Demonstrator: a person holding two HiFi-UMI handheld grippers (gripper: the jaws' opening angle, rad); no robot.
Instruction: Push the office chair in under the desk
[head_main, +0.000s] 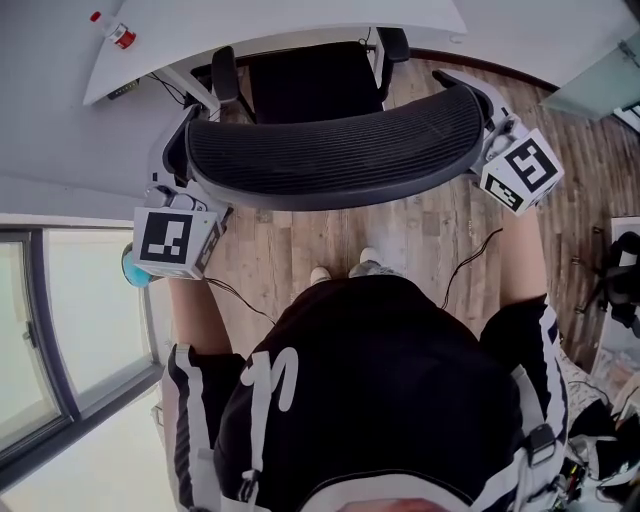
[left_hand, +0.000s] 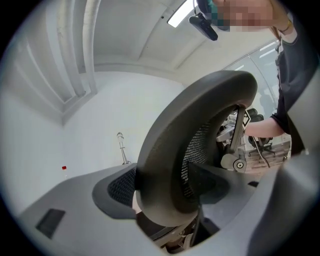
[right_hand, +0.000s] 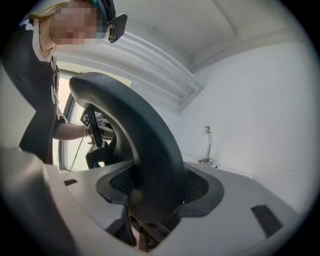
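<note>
Head view: the office chair (head_main: 310, 85) stands at the near edge of the desk (head_main: 300, 18), its seat partly under the top. Its backrest (head_main: 330, 160) is on the person's side, well out from that edge. The left gripper (head_main: 186, 168) is at one end of the backrest's top rim and the right gripper (head_main: 492, 128) is at the other. A small bottle (head_main: 117, 32) with a red cap lies towards the desk's far left corner.

Left gripper view: the left gripper (left_hand: 165, 200) has its jaws closed down on the backrest (left_hand: 172, 150), one pad on each face of the rim.

Right gripper view: the right gripper (right_hand: 150, 197) clamps the backrest (right_hand: 145, 145) the same way, open only as wide as the rim.

The push seems to be under way but not finished. The next move calls for an even forward shove from both ends, so the chair rolls straight and its armrests clear the desk's near edge.

No brand or readable writing shows. The cubes carry only black-and-white square patterns, and the bottle's label is too small to read.
</note>
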